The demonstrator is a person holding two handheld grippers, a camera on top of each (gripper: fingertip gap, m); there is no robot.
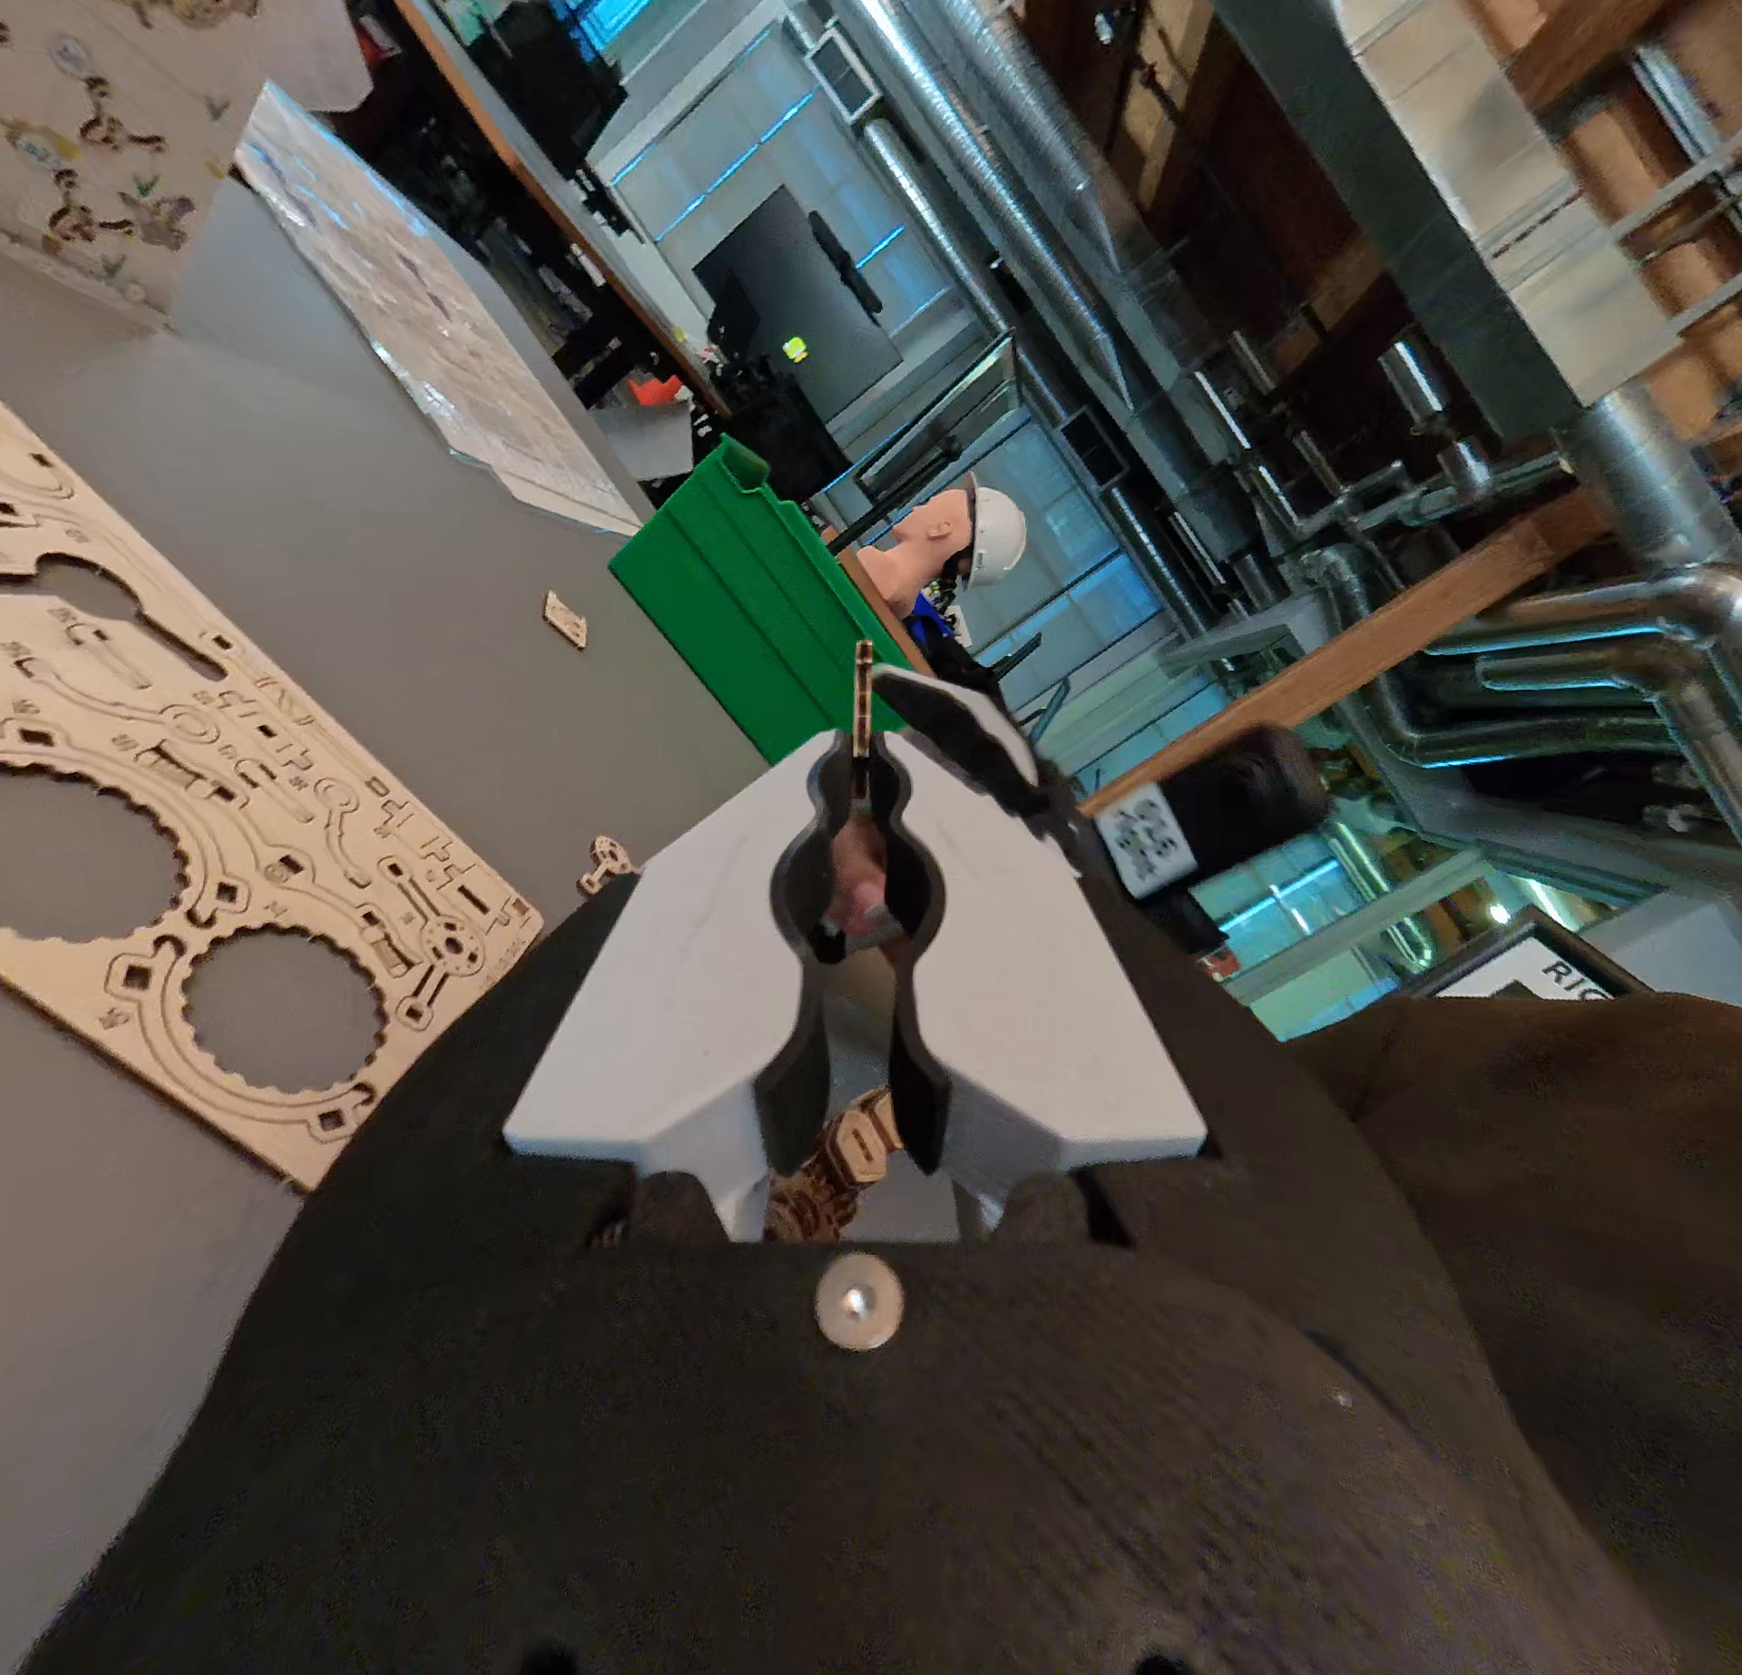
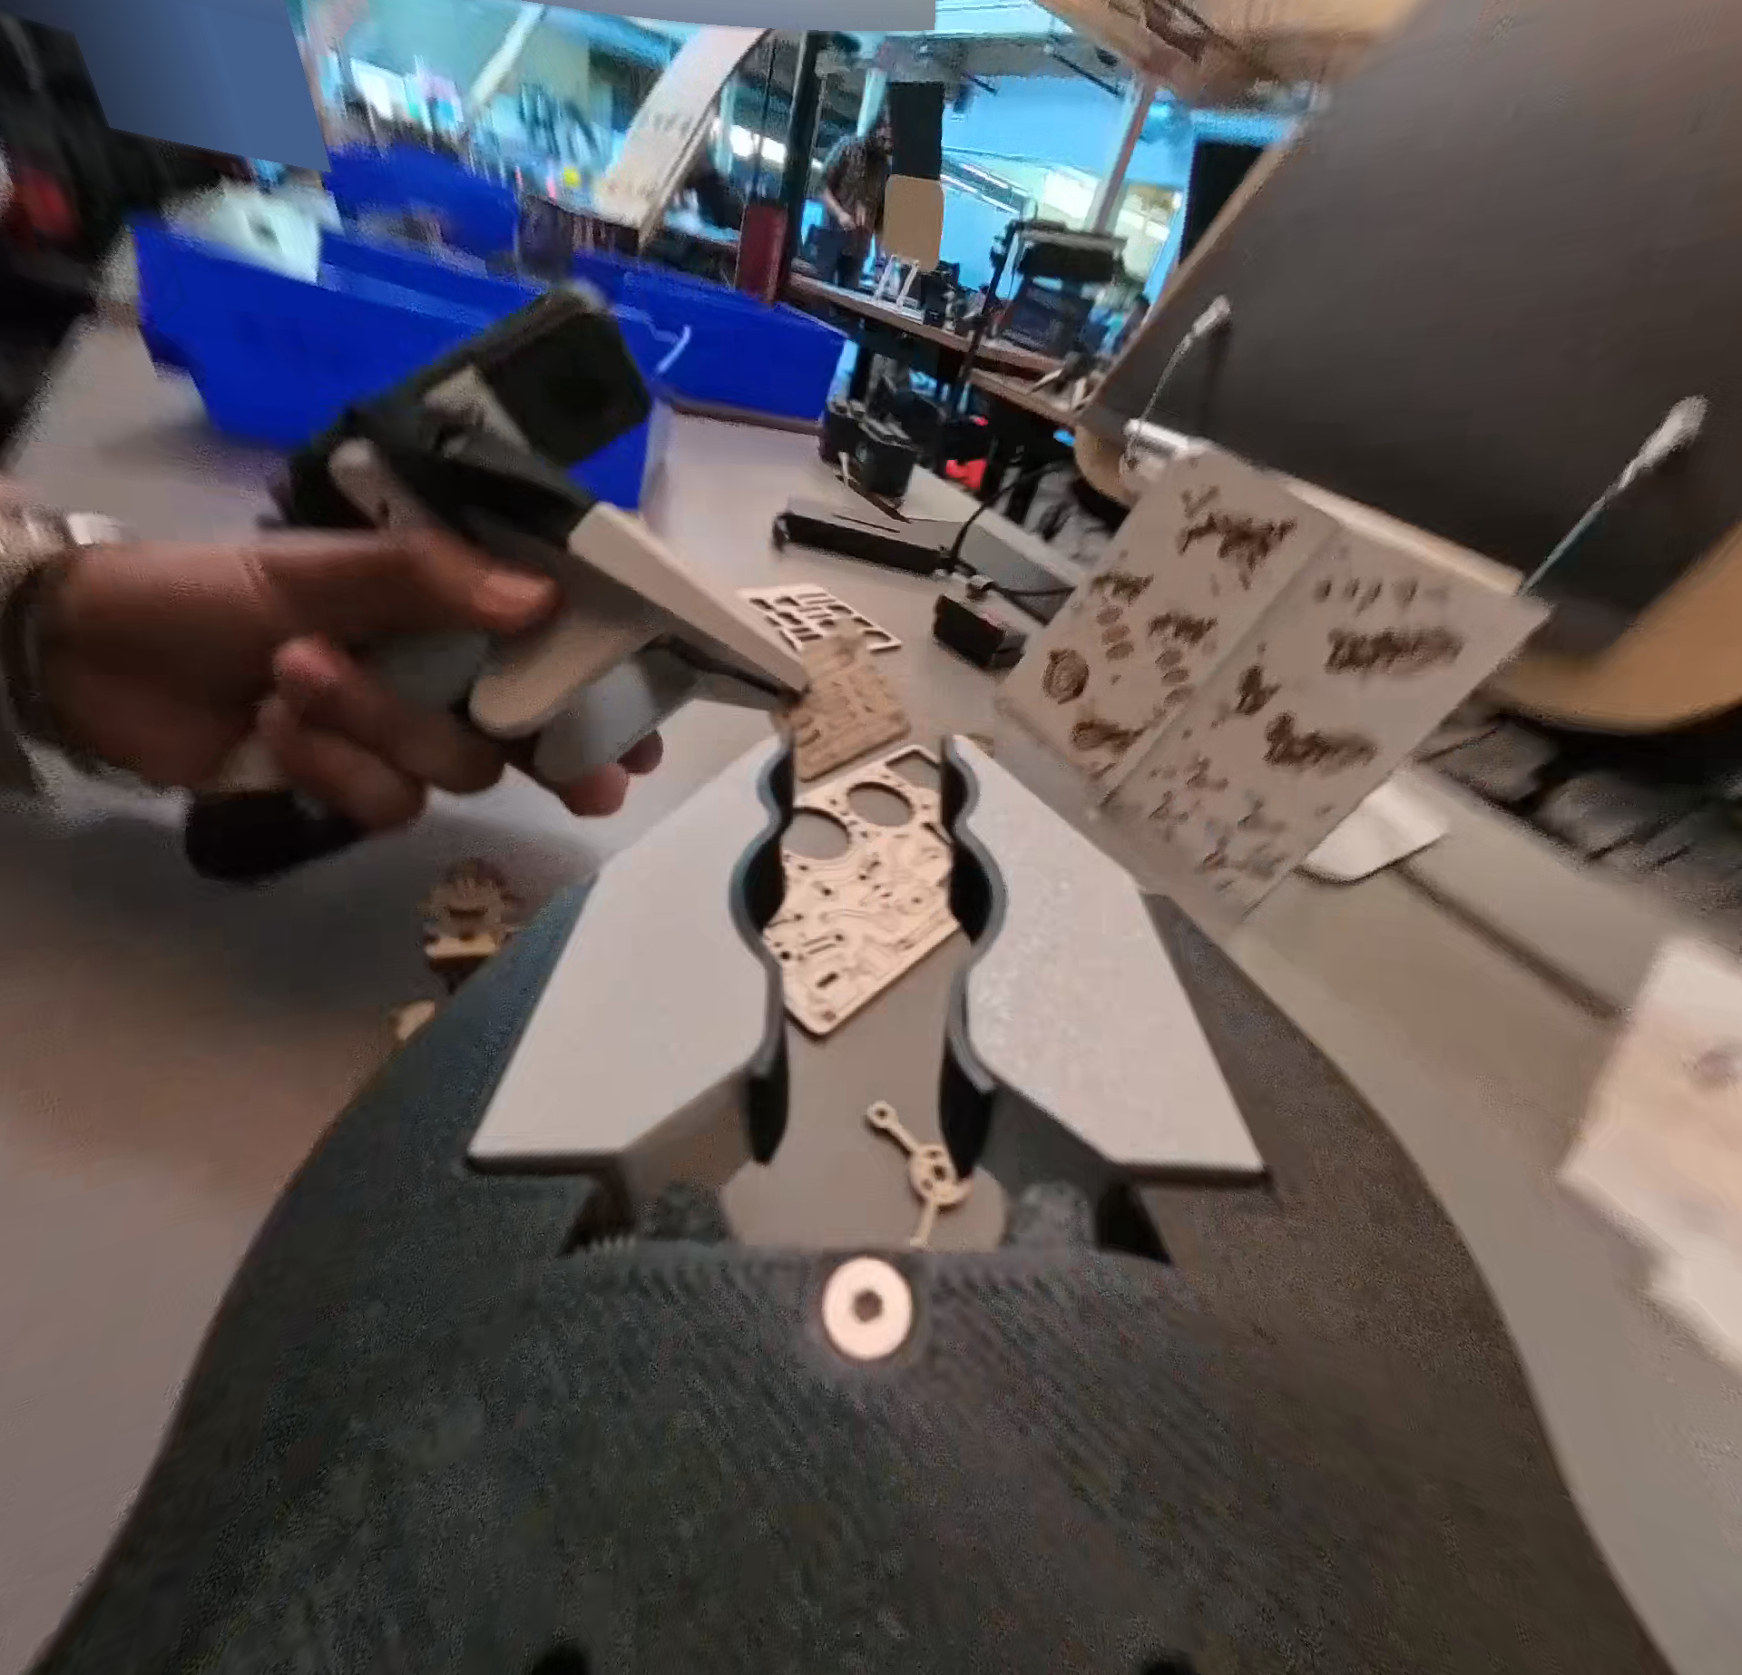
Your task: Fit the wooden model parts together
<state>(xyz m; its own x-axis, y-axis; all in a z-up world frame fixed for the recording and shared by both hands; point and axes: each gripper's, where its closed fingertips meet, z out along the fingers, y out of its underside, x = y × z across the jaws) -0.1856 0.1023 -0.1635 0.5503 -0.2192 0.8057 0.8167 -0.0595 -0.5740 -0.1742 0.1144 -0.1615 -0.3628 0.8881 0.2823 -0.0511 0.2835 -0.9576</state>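
My left gripper [image 1: 860,755] is shut on a thin wooden panel [image 1: 862,696], which shows edge-on and sticks out past the fingertips. In the right wrist view the left gripper [image 2: 787,687], held by a hand, grips this flat engraved panel [image 2: 848,711] by its corner, above the table. My right gripper [image 2: 865,751] is open and empty, just below and before the panel. One of its fingers [image 1: 961,734] shows right beside the panel. A punched wooden parts sheet [image 1: 188,781] lies on the grey table and shows between my right fingers [image 2: 858,923].
A small wooden link [image 2: 928,1168] and a part-built wooden model [image 2: 467,913] lie on the table. Loose small parts [image 1: 566,618] [image 1: 603,861] lie near a green bin [image 1: 735,612]. A propped instruction booklet [image 2: 1254,687], another parts sheet [image 2: 820,616] and blue bins [image 2: 377,338] stand farther off.
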